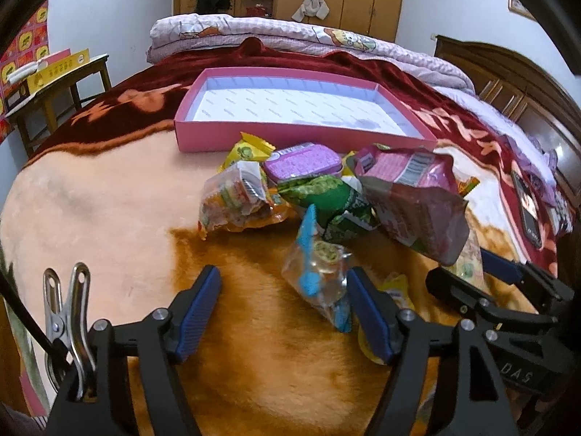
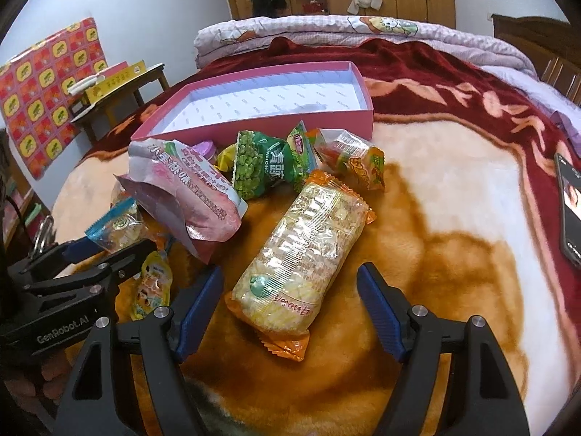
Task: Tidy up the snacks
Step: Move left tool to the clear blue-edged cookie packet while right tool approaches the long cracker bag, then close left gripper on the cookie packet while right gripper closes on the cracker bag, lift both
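A pile of snacks lies on the bed blanket before an empty pink box (image 1: 254, 138) (image 2: 232, 123). My left gripper (image 1: 285, 309) is open, its right finger beside a clear blue-edged packet (image 1: 319, 272) (image 2: 116, 227). My right gripper (image 2: 290, 309) is open, its fingers on either side of the near end of a long orange-ended cracker pack (image 2: 305, 254). Behind are a pink bag (image 1: 414, 203) (image 2: 189, 196), a green pea bag (image 1: 334, 203) (image 2: 268, 163), a pink tin (image 1: 301, 161) and a small yellow pouch (image 2: 152, 287).
A phone (image 2: 572, 210) lies on the blanket at the right. A folded quilt (image 1: 290, 36) sits behind the box. A small table (image 1: 54, 83) with yellow boxes stands left of the bed. A headboard (image 1: 508, 83) is at the right.
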A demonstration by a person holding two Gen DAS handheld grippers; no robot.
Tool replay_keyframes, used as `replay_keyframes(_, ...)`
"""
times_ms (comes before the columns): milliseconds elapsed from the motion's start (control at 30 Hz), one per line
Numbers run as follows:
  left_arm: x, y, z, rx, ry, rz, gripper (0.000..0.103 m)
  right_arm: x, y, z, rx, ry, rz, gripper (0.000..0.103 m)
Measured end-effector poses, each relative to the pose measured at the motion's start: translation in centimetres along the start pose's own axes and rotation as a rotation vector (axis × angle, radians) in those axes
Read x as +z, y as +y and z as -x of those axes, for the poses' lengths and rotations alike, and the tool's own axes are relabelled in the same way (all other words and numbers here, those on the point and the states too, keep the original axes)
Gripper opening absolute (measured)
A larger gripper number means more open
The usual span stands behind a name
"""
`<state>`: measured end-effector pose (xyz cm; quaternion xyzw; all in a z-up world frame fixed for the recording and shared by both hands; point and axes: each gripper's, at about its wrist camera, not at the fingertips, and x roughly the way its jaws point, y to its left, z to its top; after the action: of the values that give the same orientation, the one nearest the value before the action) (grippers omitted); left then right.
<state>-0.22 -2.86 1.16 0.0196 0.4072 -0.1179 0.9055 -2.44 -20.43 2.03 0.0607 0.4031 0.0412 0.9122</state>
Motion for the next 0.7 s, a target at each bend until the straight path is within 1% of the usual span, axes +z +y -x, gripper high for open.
replay_keyframes(133,0.1,-0.7,-0.3,0.027,0.009,-0.024,0.079,0.0,0.0,-0.1,-0.003,-0.002,0.001,0.079)
replay_keyframes(233,0.2,-0.7,-0.3,0.026,0.01,-0.019,0.079,0.0,-0.1,-0.1,-0.001,-0.005,0.002,0.079)
replay_keyframes(333,0.2,-0.5,-0.1,0.02,0.007,-0.014,0.075,0.1,-0.5,0.0,0.014,-0.008,-0.011,0.079)
replay_keyframes(433,0.1,-0.4,0.2,0.009,0.001,-0.008,0.069,0.0,-0.6,0.1,0.02,-0.01,-0.015,0.077)
replay_keyframes(467,0.1,-0.3,0.3,0.005,0.0,-0.007,0.065,0.0,-0.6,0.1,0.013,-0.011,-0.015,0.076)
replay_keyframes(567,0.1,-0.2,0.7,-0.015,-0.005,-0.007,0.053,-0.1,-0.7,0.4,0.017,-0.012,-0.022,0.068)
replay_keyframes(600,0.0,-0.2,0.8,-0.019,-0.006,-0.008,0.048,-0.1,-0.8,0.4,0.015,-0.013,-0.027,0.062)
replay_keyframes(633,0.0,-0.2,1.0,-0.022,-0.007,-0.01,0.046,-0.1,-0.9,0.5,0.016,-0.013,-0.032,0.057)
replay_keyframes(700,-0.1,-0.2,1.3,-0.023,-0.01,-0.014,0.041,-0.2,-1.1,0.6,0.02,-0.012,-0.039,0.055)
